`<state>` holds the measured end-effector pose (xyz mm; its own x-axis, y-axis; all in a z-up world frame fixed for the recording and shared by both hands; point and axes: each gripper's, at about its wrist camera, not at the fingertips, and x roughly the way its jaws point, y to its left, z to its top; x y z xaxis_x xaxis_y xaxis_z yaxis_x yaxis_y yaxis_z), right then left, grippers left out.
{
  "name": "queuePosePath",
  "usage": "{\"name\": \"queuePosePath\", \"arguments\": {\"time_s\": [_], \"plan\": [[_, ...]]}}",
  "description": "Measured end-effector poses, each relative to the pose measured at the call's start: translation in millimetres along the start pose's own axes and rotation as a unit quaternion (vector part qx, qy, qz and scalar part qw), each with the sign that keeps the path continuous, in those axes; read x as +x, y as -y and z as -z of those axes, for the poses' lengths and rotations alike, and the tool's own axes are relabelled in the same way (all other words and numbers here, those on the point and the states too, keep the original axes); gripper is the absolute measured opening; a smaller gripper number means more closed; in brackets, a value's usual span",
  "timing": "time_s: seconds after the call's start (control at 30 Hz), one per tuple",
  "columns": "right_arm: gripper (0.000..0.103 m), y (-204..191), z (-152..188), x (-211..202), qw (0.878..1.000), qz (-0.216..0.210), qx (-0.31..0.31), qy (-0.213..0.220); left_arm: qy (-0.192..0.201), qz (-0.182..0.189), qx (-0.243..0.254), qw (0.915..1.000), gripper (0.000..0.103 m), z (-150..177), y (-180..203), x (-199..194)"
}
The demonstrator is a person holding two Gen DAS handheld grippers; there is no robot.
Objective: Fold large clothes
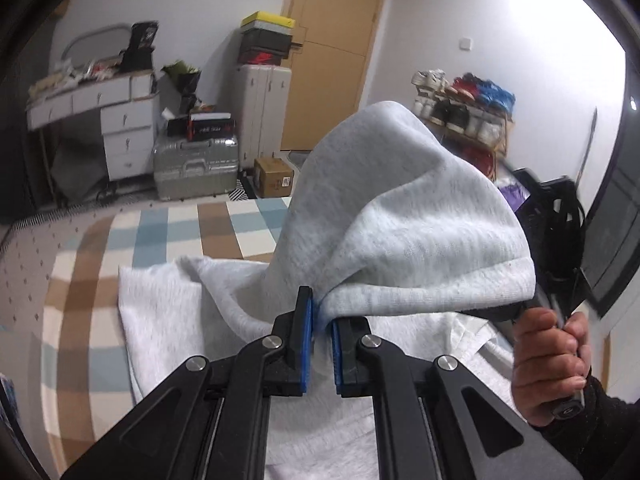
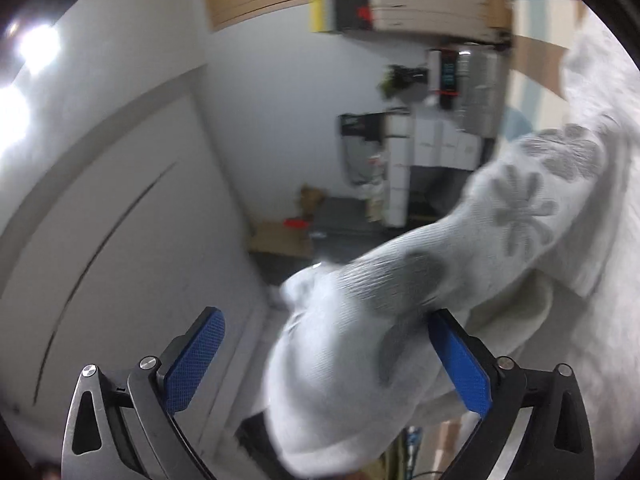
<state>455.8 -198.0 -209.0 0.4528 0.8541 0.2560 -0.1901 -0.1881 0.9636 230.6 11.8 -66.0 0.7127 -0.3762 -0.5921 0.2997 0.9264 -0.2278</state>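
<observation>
A large light grey sweatshirt [image 1: 404, 216] lies partly on the checked bed cover [image 1: 168, 232], with one part lifted. My left gripper [image 1: 322, 320] is shut on a fold of the lifted cloth, its blue pads pinching it. In the right wrist view my right gripper [image 2: 324, 344] is open with its jaws wide apart. A ribbed cuff and sleeve with grey flower prints [image 2: 400, 312] lies between the blue pads [image 2: 460, 360], resting against the right one, not pinched. The right hand and handle show in the left wrist view [image 1: 548, 352].
Beyond the bed are a white dresser [image 1: 120, 120], a silver suitcase [image 1: 196, 168], stacked boxes, a cardboard box [image 1: 274, 176], a wooden door and a shoe rack [image 1: 464, 108]. A dark bag [image 1: 552, 216] sits at the right. The right wrist view is tilted and blurred.
</observation>
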Motion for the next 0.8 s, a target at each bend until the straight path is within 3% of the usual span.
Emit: {"name": "queuePosePath", "arguments": {"time_s": [0.03, 0.13, 0.23, 0.33, 0.5, 0.53, 0.57, 0.63, 0.7, 0.77, 0.8], "plan": [[0.087, -2, 2, 4, 1.0, 0.018, 0.001, -0.002, 0.001, 0.002, -0.002, 1.0, 0.004, 6, -6, -3], [0.034, -21, 7, 15, 0.994, 0.101, -0.031, -0.026, 0.004, 0.0, 0.003, 1.0, 0.004, 6, -3, -1], [0.014, -55, 8, 16, 0.981, 0.171, -0.087, -0.028, 0.004, 0.006, 0.001, 1.0, 0.004, 7, -2, -1], [0.011, -95, 15, 13, 0.964, 0.212, -0.156, -0.033, 0.013, 0.014, 0.014, 0.9997, 0.004, 14, -1, -5], [0.011, -146, 82, -5, 0.913, 0.278, -0.293, -0.063, 0.006, 0.046, 0.03, 0.9985, 0.005, 32, 7, -23], [0.011, -141, 98, -15, 0.899, 0.302, -0.308, -0.073, -0.006, 0.051, 0.039, 0.9979, 0.008, 41, 8, -25], [0.011, -131, 107, -21, 0.894, 0.316, -0.308, -0.079, -0.028, 0.057, 0.047, 0.9969, 0.01, 50, 9, -23], [0.011, -90, 118, -41, 0.886, 0.36, -0.274, -0.099, -0.088, 0.076, 0.063, 0.9913, 0.019, 68, 10, -13], [0.014, -48, 127, -61, 0.887, 0.382, -0.227, -0.127, -0.132, 0.09, 0.071, 0.9846, 0.019, 83, 8, -5], [0.023, -14, 135, -70, 0.875, 0.416, -0.197, -0.15, -0.146, 0.137, 0.053, 0.9783, 0.02, 91, 3, -11], [0.024, 0, 139, -74, 0.865, 0.435, -0.191, -0.161, -0.145, 0.158, 0.04, 0.976, 0.027, 91, -1, -16]]}}
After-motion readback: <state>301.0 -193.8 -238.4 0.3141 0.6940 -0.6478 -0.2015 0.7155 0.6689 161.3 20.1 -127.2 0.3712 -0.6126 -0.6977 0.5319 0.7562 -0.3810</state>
